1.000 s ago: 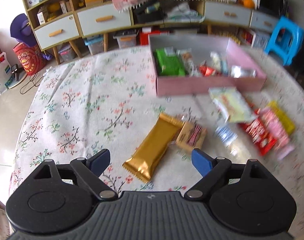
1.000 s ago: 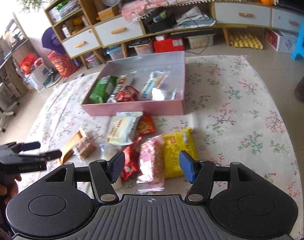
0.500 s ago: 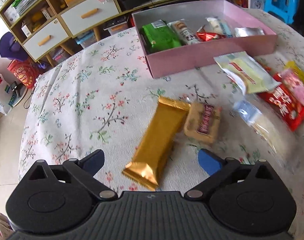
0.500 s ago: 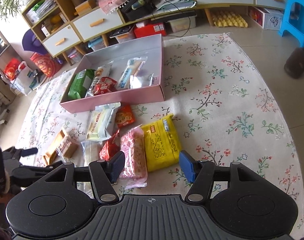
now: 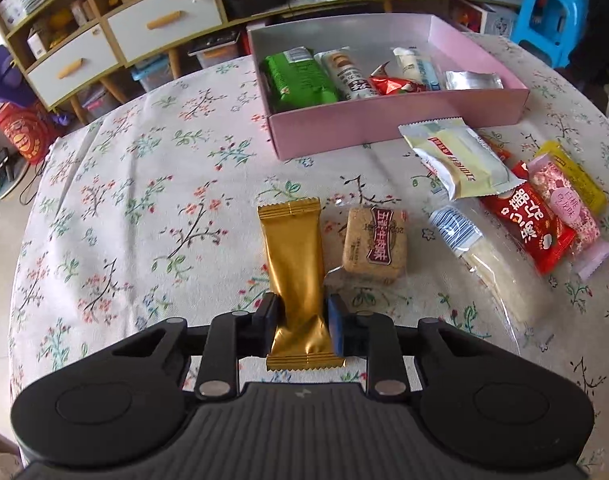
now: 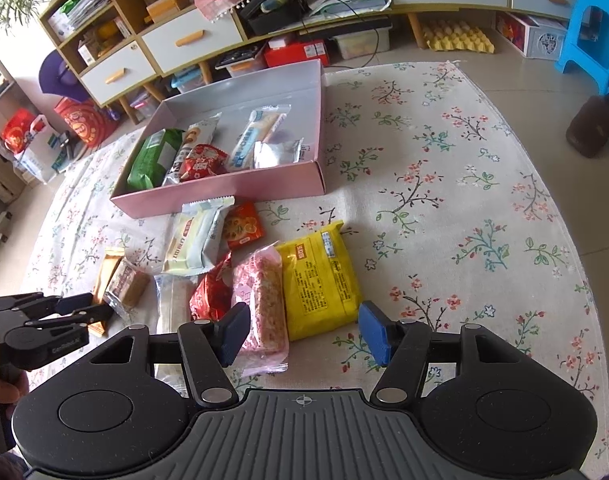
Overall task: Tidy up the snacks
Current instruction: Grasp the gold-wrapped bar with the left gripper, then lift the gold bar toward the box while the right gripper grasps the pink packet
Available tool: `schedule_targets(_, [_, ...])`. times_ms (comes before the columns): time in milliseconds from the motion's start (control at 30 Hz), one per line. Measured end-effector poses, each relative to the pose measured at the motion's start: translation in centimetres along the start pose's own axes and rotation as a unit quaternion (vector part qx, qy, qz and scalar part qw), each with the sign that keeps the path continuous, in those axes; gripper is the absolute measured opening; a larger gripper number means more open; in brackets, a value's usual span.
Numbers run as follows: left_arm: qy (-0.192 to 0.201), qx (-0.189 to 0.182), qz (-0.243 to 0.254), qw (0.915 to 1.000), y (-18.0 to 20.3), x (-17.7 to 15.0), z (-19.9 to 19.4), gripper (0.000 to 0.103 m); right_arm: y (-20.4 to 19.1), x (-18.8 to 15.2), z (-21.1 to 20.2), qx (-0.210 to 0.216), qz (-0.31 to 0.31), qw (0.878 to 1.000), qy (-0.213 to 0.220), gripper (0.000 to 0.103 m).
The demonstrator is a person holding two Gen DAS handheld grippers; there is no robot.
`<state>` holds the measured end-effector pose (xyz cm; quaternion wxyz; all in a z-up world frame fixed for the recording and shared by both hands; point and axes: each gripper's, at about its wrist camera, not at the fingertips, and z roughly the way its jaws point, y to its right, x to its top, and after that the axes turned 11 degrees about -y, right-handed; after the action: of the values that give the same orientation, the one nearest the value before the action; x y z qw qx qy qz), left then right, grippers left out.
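Pinching the gold wrapper, the left gripper has just closed; the right gripper hangs apart, empty, yellow packet at twelve o'clock, full face visible only there.

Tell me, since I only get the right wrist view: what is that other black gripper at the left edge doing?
Observer: The left gripper has just closed on a gold packet; its pads press both long sides near the end nearest it.
Operator: Anything next to that packet?
Observer: A square brown biscuit pack lies right beside it, its dark red label facing up.
Operator: Which way does the gold one point?
Observer: Lengthwise away from the gripper, roughly toward the pink box.
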<state>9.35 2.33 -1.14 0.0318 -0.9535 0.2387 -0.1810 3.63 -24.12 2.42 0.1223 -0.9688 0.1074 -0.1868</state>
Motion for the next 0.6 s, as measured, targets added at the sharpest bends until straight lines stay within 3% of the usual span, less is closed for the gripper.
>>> schedule_targets(300, [0.013,-0.033,-0.049,0.9982,-1.7,0.0,-0.8,0.021,-0.7,-0.3,0.8,0.01,-0.011,1.0,-0.015,0.06])
schedule_targets(467, [0.033,-0.062,-0.094,0.9931,-3.2,0.2,-1.7,0.021,-1.6,-0.7,2.2,0.018,-0.026,0.999,-0.035,0.06])
schedule_targets(600, [0.05,-0.088,-0.122,0.9873,-4.0,0.3,-1.9,0.021,-2.7,-0.8,2.9,0.001,-0.045,0.999,-0.029,0.06])
